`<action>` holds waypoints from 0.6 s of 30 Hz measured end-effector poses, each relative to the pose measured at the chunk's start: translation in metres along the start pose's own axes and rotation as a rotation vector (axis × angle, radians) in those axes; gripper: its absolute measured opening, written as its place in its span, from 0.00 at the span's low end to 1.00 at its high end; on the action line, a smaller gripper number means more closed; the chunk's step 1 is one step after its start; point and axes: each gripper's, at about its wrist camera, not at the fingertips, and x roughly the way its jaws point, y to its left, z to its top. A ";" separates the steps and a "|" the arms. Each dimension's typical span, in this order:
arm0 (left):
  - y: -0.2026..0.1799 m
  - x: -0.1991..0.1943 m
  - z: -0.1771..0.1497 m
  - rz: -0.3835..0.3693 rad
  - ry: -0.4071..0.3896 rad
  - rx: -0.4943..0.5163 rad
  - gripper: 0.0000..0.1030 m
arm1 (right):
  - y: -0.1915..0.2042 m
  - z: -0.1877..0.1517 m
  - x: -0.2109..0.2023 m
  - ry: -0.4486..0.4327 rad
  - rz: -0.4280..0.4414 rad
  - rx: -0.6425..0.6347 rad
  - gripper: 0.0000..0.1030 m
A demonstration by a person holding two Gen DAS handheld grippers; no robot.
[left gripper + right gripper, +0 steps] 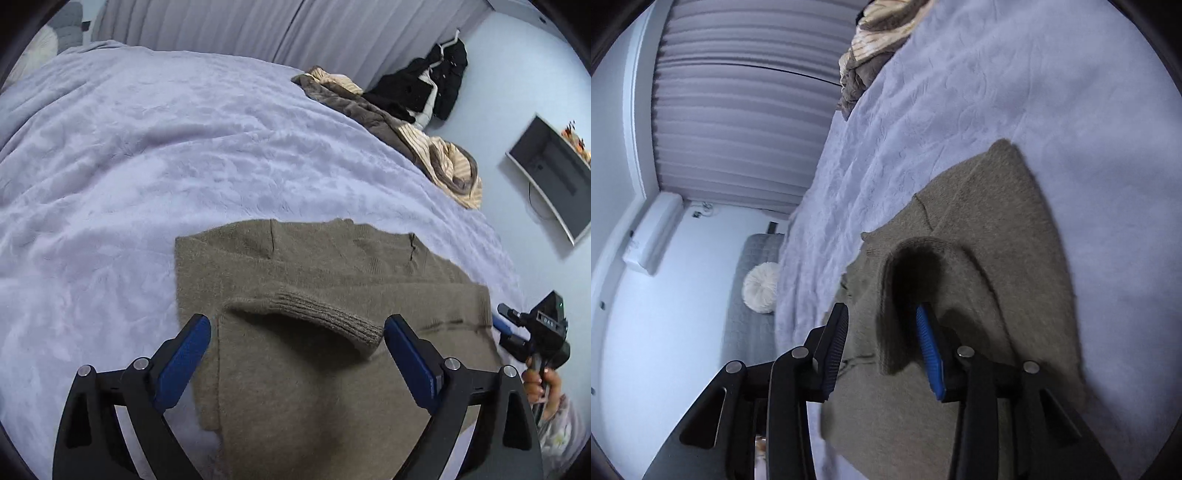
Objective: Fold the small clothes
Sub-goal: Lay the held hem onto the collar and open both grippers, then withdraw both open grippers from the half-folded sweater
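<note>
A pale lavender blanket [184,155] covered the bed, its plush surface lightly rumpled. At the far edge lay a heap of brown and cream striped bedding [417,136] — bunched, partly hanging over the side. Black clothing [436,81] hung against the white wall beside pleated grey curtains [221,26]. A curved monitor [550,173] stood near that wall. A round white cushion [761,288] rested on a grey quilted surface [750,332]; a white air conditioner [653,232] was mounted high.

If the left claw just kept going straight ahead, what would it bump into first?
Most likely the sweater's ribbed cuff, lying folded across the sweater between the open left claw fingers; depth is hard to judge.
</note>
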 end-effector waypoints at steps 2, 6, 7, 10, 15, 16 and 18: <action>0.002 0.002 -0.006 -0.029 0.048 0.016 0.92 | 0.004 -0.007 -0.008 0.019 -0.111 -0.075 0.15; -0.016 0.026 -0.014 -0.083 0.145 0.086 0.92 | 0.019 -0.008 0.011 0.081 -0.175 -0.202 0.15; -0.024 0.035 -0.013 -0.110 0.161 0.095 0.92 | 0.026 -0.006 0.019 0.095 -0.176 -0.224 0.15; -0.041 0.057 -0.005 -0.185 0.182 0.086 0.92 | 0.041 -0.004 0.052 0.163 -0.184 -0.285 0.15; -0.037 0.069 0.035 -0.019 0.005 -0.019 0.92 | 0.043 0.032 0.078 0.085 -0.127 -0.202 0.15; -0.028 0.066 0.044 0.037 -0.046 -0.076 0.92 | 0.040 0.041 0.077 0.042 -0.109 -0.159 0.15; -0.013 0.054 0.059 0.131 -0.130 -0.158 0.92 | 0.033 0.058 0.069 -0.038 -0.065 -0.065 0.18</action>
